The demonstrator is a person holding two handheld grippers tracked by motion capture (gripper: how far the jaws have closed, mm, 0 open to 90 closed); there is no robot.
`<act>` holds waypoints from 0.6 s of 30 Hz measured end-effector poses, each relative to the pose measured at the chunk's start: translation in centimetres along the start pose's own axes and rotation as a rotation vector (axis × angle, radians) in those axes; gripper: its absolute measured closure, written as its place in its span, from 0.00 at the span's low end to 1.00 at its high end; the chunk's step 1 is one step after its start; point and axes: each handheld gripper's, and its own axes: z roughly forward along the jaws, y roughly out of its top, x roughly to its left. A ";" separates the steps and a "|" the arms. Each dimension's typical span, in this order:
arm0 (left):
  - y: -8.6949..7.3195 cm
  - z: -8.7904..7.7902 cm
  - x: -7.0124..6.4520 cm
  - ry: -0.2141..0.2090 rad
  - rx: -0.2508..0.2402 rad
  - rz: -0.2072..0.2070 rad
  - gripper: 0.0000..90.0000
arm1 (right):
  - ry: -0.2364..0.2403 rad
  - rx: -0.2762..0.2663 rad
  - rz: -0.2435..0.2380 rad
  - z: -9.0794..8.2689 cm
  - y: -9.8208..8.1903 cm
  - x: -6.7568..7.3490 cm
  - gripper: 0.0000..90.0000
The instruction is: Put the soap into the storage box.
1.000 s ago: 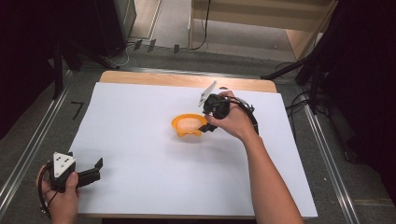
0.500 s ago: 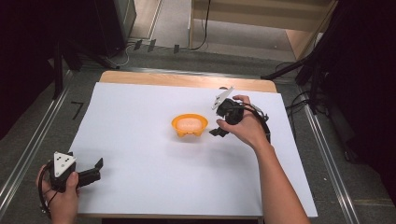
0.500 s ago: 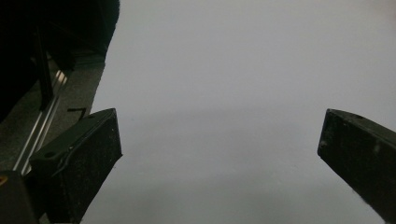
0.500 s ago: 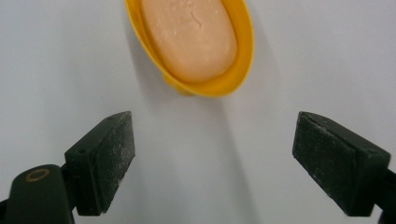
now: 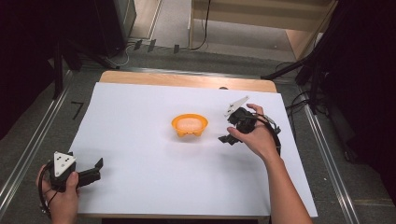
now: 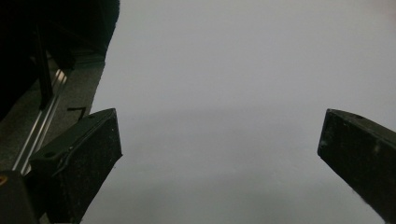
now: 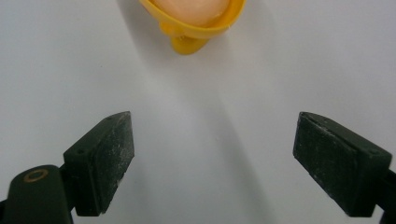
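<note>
Widest of all, a wooden table (image 5: 187,79) under a white paper sheet (image 5: 140,140) that covers nearly the whole top, with only a strip of bare wood left along the far edge. Around the table, grey floor with metal rails (image 5: 28,154) to each side, black stand legs (image 5: 58,70) and cables (image 5: 201,28) beyond the far edge. Near the middle of the sheet, an orange bowl (image 5: 189,125), upright, with two small lugs at the near rim; inside, something pale and pinkish (image 5: 189,122), too soft in outline to name; in the right gripper view, the same bowl (image 7: 194,23) at the top edge, ahead of the jaws and well clear of them. Just to the right of the bowl, apart from it, the right gripper (image 5: 229,135) in a hand (image 5: 257,137), jaws spread wide and pointed toward the bowl, nothing but bare paper between them. Far from the bowl, at the sheet's near left corner, the left gripper (image 5: 95,168) in the other hand (image 5: 60,196), grey three-cornered plate on top, jaws spread wide over empty paper. Nothing between either gripper and the bowl.
</note>
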 end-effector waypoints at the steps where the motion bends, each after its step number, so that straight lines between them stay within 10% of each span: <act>1: 0.0 0.0 0.0 0.001 0.000 0.000 0.00 | -0.002 0.005 0.002 0.0 -0.3 0.1 0.14; 18: 0.0 0.0 0.1 0.000 0.007 -0.005 0.00 | -0.007 -0.035 0.076 -1.1 -4.0 1.8 0.15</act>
